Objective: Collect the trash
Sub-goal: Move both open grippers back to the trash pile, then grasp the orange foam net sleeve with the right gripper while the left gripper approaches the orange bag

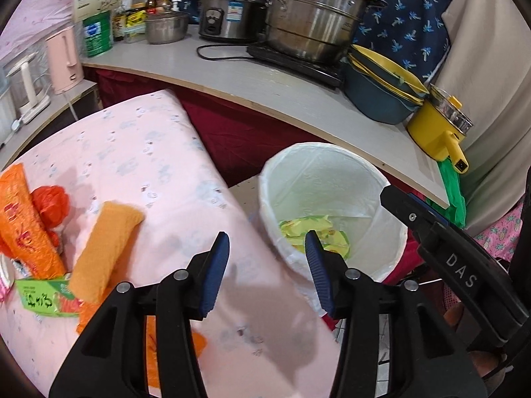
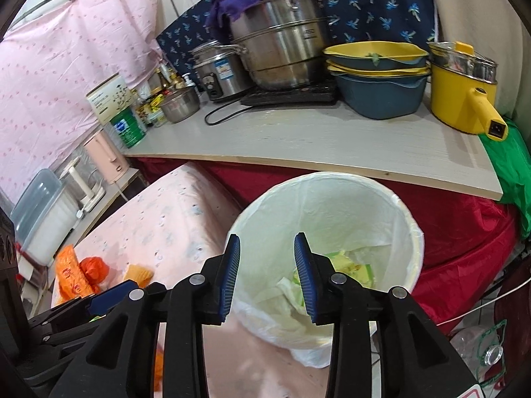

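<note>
A white-lined bin (image 1: 375,179) (image 2: 411,232) stands beside a pink-covered table (image 1: 159,172) (image 2: 166,225). Yellow-green wrappers (image 1: 312,229) (image 2: 351,265) and a crumpled white tissue (image 2: 292,290) lie inside it. My left gripper (image 1: 267,248) is open and empty over the table's edge, just left of the bin. My right gripper (image 2: 267,250) is open and empty above the bin's near rim. On the table's left lie an orange wrapper (image 1: 16,212) (image 2: 68,275), a crumpled red-orange bag (image 1: 49,205) (image 2: 96,267), a yellow-orange sponge-like piece (image 1: 106,245) (image 2: 137,272) and a green packet (image 1: 43,297).
A grey counter (image 1: 265,83) (image 2: 298,136) behind the bin carries steel pots (image 1: 312,23) (image 2: 282,53), stacked blue-yellow bowls (image 1: 385,89) (image 2: 378,76) and a yellow pot (image 1: 438,129) (image 2: 461,96). A red cloth (image 2: 464,232) hangs below it. A clear bottle (image 2: 478,348) lies on the floor at right.
</note>
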